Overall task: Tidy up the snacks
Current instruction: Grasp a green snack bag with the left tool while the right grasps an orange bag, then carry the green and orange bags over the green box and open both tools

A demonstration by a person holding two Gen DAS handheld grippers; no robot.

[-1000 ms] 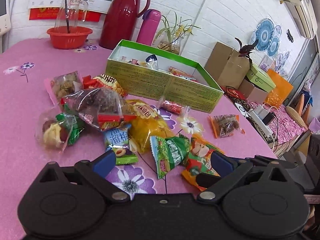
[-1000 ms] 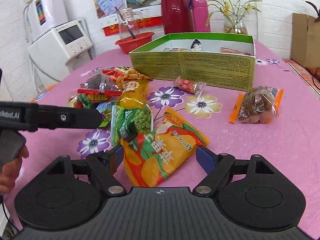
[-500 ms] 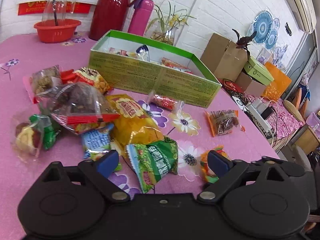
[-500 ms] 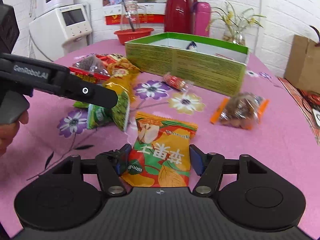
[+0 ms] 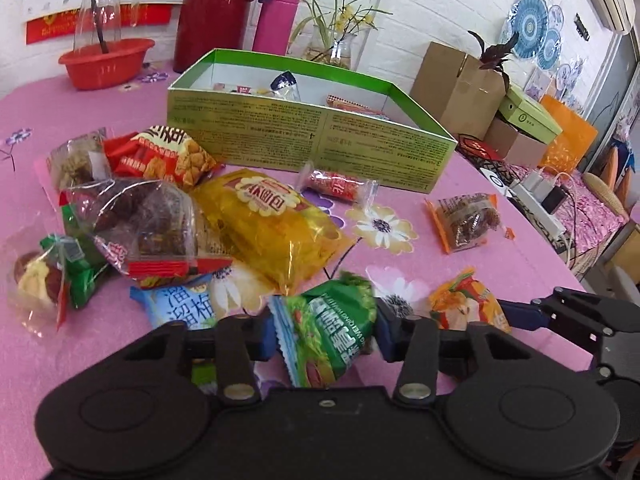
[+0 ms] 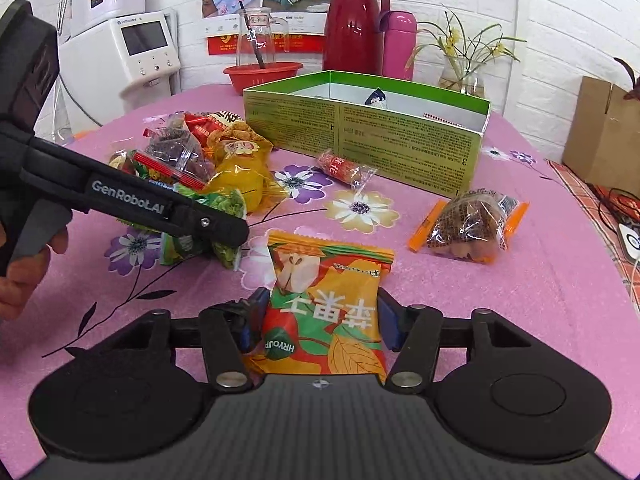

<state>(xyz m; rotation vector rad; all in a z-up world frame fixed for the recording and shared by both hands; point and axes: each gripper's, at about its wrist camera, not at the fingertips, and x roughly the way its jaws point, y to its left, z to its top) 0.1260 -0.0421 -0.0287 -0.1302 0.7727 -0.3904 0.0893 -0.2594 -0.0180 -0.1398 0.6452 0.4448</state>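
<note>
My left gripper [image 5: 325, 334] is shut on a green pea snack pack [image 5: 328, 340], also seen in the right wrist view [image 6: 216, 224]. My right gripper [image 6: 320, 320] is shut on an orange apple-chip pack [image 6: 324, 312], which also shows in the left wrist view [image 5: 466, 308]. The green open box [image 5: 308, 128] stands behind, with a few snacks inside; it also shows in the right wrist view [image 6: 368, 132]. A pile of snacks lies at left: a yellow bag [image 5: 272, 224], a clear bag of dark pieces [image 5: 144, 220], a blue pack [image 5: 180, 308].
A small red wrapped snack [image 5: 340, 186] and an orange-edged nut pack [image 5: 466, 220] lie on the pink flowered tablecloth [image 6: 540, 300]. A red basin [image 5: 106, 62], red thermos [image 5: 214, 16], pink flask [image 5: 276, 18] and vase stand behind the box. Cardboard boxes sit at right.
Both grippers have closed on their packs. The left one moved onto the green pack and shut on it; the right one shut on the orange pack and drew it apart from the pile.
</note>
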